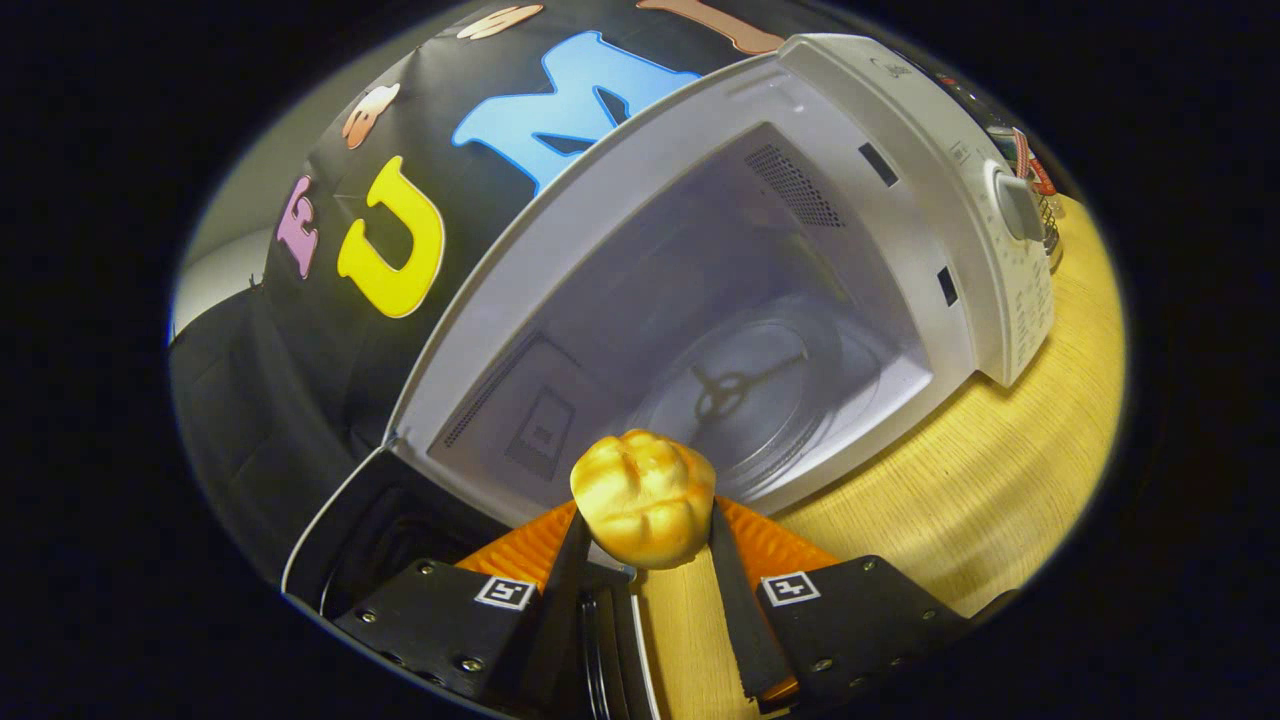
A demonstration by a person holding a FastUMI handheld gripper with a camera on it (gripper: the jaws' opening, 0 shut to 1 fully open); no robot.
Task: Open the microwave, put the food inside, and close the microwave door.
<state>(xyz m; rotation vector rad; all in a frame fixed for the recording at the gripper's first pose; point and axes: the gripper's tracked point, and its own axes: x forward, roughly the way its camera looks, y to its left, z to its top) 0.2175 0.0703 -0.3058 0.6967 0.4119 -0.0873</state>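
Observation:
A golden bread roll [644, 497] sits pinched between both fingers of my gripper [644, 520], which is shut on it. Just ahead stands the white microwave [900, 130] with its cavity open; the view is tilted. Inside lies the round glass turntable [770, 390], a little beyond the roll. The roll hovers at the cavity's front sill. The microwave door [340, 530] is swung open beside the near finger, dark with a pale rim. The control panel with a knob [1018, 205] runs along the far side of the cavity.
The microwave rests on a light wooden table [1010, 470], bare wood beside the fingers. A wire object with red parts [1040, 190] stands behind the control panel. Black booth cloth hangs behind the microwave.

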